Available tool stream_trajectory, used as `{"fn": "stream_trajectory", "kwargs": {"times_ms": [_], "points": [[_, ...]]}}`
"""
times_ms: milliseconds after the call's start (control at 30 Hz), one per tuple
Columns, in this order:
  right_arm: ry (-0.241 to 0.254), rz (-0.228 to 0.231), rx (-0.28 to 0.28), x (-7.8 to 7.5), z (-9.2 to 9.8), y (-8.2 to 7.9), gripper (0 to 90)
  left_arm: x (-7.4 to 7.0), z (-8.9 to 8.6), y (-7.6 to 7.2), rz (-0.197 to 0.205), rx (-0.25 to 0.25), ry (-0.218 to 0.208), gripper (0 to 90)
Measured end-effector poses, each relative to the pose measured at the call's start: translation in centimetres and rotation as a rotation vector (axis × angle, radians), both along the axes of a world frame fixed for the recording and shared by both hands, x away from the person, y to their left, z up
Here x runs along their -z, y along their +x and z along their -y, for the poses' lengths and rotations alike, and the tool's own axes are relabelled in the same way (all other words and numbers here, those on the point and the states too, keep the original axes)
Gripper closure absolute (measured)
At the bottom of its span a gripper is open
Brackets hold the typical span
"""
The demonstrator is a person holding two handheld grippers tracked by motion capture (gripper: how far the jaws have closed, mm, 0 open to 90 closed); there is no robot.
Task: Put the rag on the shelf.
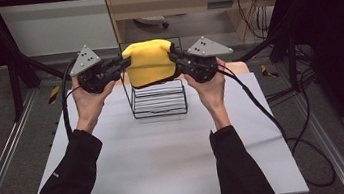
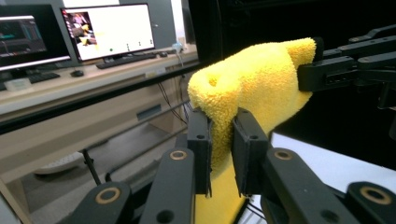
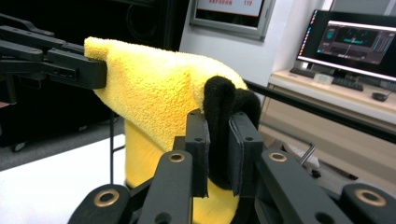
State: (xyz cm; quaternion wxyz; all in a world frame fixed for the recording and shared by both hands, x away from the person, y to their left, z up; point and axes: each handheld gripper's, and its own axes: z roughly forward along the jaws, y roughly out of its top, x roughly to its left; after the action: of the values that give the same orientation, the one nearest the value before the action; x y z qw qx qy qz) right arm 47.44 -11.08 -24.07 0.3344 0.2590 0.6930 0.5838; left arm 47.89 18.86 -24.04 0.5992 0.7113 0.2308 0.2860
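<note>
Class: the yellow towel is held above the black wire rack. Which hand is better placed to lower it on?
Neither clearly. The left gripper and right gripper each pinch one end of the yellow towel, level, directly above the wire rack. Both should probably lower together.

A grey-white table point(image 1: 168, 163) carries a black wire rack point(image 1: 158, 98), seemingly alone.

Monitors point(image 2: 107, 30) and a keyboard point(image 2: 125, 59) sit on a desk point(image 2: 70, 88).
</note>
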Motion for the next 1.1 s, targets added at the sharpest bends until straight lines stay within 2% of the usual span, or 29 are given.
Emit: {"fn": "stream_trajectory", "kwargs": {"times_ms": [133,267,333,433,567,667,767,900,967,1033,1100], "points": [[0.004,-0.026,-0.009,0.8,0.2,-0.2,80.2,0.5,0.0,-0.4,-0.018,0.005,0.008,77.2],[-0.029,-0.04,-0.019,1.2,0.0,-0.5,80.1,1.0,-0.1,-0.7,-0.052,0.012,0.012,75.5],[-0.03,-0.049,-0.024,1.3,0.0,-0.6,80.1,1.2,-0.2,-1.0,-0.07,0.016,0.02,74.3],[-0.043,-0.064,-0.031,1.6,0.1,-0.7,80.1,1.4,-0.2,-1.3,-0.096,0.014,0.06,72.3],[-0.066,-0.069,-0.039,1.8,0.1,-0.8,80.2,1.1,-0.2,-1.7,-0.114,0.004,0.088,70.1],[-0.082,-0.064,-0.047,1.8,0.2,-0.8,80.4,0.3,-0.3,-2.0,-0.137,0.007,0.084,64.5],[-0.091,-0.061,-0.051,1.8,0.3,-0.9,80.5,-0.8,-0.6,-2.1,-0.154,0.005,0.061,61.0],[-0.104,-0.06,-0.054,2.0,0.2,-1.0,80.5,-2.2,-0.8,-2.0,-0.173,0.015,-0.001,62.1],[-0.11,-0.057,-0.053,2.2,0.2,-1.0,80.5,-2.7,-0.6,-1.9,-0.181,0.014,-0.02,65.6],[-0.108,-0.058,-0.055,2.2,0.2,-1.0,80.4,-2.7,-0.2,-1.7,-0.204,0.023,-0.012,69.7],[-0.104,-0.057,-0.055,2.3,0.2,-1.0,80.4,-2.4,0.2,-1.5,-0.232,0.024,0.018,74.9]]}}
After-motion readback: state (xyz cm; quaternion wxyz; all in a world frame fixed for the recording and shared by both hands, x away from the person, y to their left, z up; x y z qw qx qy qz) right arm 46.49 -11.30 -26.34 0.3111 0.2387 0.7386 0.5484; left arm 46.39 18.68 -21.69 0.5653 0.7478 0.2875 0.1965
